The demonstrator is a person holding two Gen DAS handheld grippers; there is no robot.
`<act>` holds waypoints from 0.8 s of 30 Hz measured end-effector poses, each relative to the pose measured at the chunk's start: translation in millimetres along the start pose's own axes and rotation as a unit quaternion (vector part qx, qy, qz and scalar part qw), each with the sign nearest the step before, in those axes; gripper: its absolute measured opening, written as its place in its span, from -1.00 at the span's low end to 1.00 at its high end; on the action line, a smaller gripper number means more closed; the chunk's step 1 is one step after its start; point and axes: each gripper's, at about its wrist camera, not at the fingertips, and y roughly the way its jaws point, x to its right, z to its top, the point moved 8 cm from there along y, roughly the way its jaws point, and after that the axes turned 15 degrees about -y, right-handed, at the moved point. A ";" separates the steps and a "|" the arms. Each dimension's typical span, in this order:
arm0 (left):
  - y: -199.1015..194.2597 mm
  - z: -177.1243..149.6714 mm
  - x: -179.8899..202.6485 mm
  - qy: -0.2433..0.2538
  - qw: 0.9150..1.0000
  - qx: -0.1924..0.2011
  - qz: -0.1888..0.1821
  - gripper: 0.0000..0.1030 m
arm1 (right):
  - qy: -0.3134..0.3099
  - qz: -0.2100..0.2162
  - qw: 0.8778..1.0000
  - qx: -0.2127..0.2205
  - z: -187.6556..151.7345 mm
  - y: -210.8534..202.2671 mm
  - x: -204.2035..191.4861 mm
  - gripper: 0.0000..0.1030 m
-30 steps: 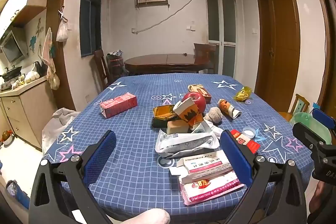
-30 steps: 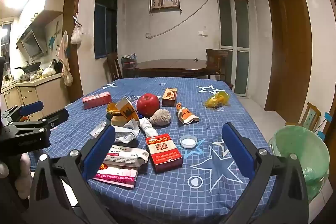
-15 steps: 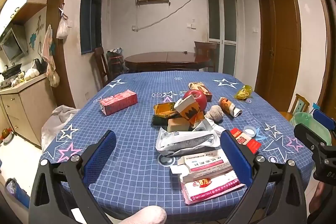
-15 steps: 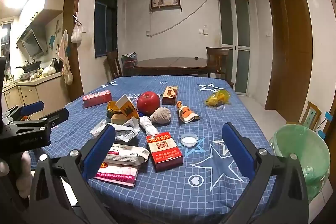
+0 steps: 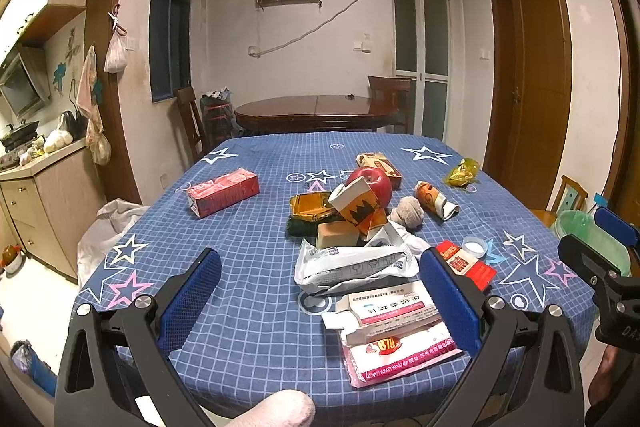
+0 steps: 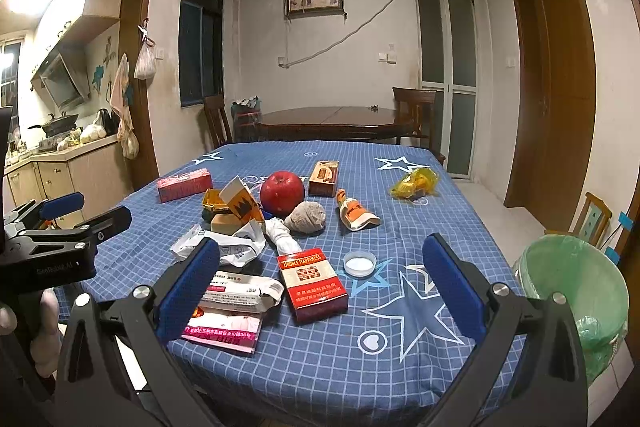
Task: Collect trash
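Observation:
Trash lies scattered on a table with a blue star-patterned cloth [image 5: 248, 227] [image 6: 400, 195]: a white plastic wrapper [image 5: 352, 265], medicine boxes [image 5: 390, 311] [image 6: 240, 291], a pink packet [image 5: 400, 355], a red cigarette box [image 6: 314, 283] [image 5: 466, 263], a white cap [image 6: 360, 263], a crumpled paper ball [image 6: 308, 219], a yellow wrapper [image 6: 416, 183] and a pink carton [image 5: 224, 191]. A red apple [image 6: 282, 191] sits among them. My left gripper [image 5: 320, 295] and right gripper [image 6: 320, 283] both hover open at the near edge, holding nothing.
A green-lined trash bin [image 6: 576, 291] stands on the floor to the right of the table. A wooden dining table [image 6: 336, 121] with chairs is behind. A kitchen counter [image 5: 36, 179] runs along the left. A brown door [image 6: 560, 95] is at right.
Both grippers have risen slightly and tipped a little; the objects on the table have not moved.

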 end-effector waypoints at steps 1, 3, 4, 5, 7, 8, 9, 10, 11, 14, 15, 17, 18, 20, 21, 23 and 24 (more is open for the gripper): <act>0.3 0.0 -0.5 0.000 1.000 -0.001 0.000 0.93 | 0.000 0.000 1.000 0.000 -0.7 -0.3 -0.3 0.90; 1.1 -0.3 -1.0 0.000 1.000 -0.003 -0.001 0.93 | -0.002 0.001 1.000 -0.004 -6.9 3.6 -3.1 0.90; 2.0 -0.7 -1.3 -0.001 1.000 -0.005 -0.002 0.93 | -0.002 0.002 1.000 -0.005 -8.0 4.5 -3.5 0.90; 2.8 -1.4 -1.3 -0.002 1.000 -0.008 -0.002 0.93 | -0.002 0.002 1.000 -0.006 -9.4 4.6 -3.9 0.90; 4.2 -1.8 -2.5 -0.004 1.000 -0.010 -0.003 0.93 | -0.003 0.003 1.000 -0.009 -7.9 4.1 -4.8 0.90; 4.7 -2.3 -2.7 -0.004 1.000 -0.011 -0.003 0.93 | -0.004 0.003 1.000 -0.009 -8.3 3.8 -5.2 0.90; 5.2 -2.4 -2.7 -0.004 1.000 -0.013 -0.003 0.93 | -0.004 0.003 1.000 -0.009 -8.3 3.7 -5.8 0.90; 5.7 -2.4 -2.7 -0.004 1.000 -0.013 -0.003 0.93 | -0.005 0.004 1.000 -0.010 -7.0 3.4 -6.0 0.90; 5.9 -2.4 -2.8 -0.004 1.000 -0.013 -0.003 0.93 | -0.005 0.004 1.000 -0.011 -6.5 3.1 -6.0 0.90; 6.6 -2.7 -2.6 -0.003 1.000 -0.013 -0.004 0.93 | -0.005 0.005 1.000 -0.012 -5.7 3.1 -5.9 0.90; 6.5 -2.8 -2.8 -0.004 1.000 -0.014 -0.003 0.93 | -0.005 0.005 1.000 -0.012 -5.1 3.2 -6.2 0.90; 7.1 -2.9 -3.0 -0.004 1.000 -0.014 -0.004 0.93 | -0.005 0.005 1.000 -0.012 -5.2 3.1 -6.4 0.90; 7.1 -3.0 -2.7 -0.004 1.000 -0.014 -0.003 0.93 | -0.005 0.005 1.000 -0.012 -5.2 3.2 -6.5 0.90; 6.8 -3.2 -2.7 -0.004 1.000 -0.014 -0.004 0.93 | -0.005 0.005 1.000 -0.013 -5.2 3.0 -6.7 0.90; 7.2 -3.4 -2.8 -0.004 1.000 -0.014 -0.004 0.93 | -0.006 0.005 1.000 -0.013 -5.2 3.5 -6.9 0.90; 7.4 -3.4 -2.8 -0.004 1.000 -0.015 -0.004 0.93 | -0.007 0.007 1.000 -0.015 -5.2 3.7 -7.5 0.90; 7.8 -3.5 -3.0 -0.004 1.000 -0.015 -0.004 0.93 | -0.007 0.007 1.000 -0.015 -5.1 3.5 -7.8 0.90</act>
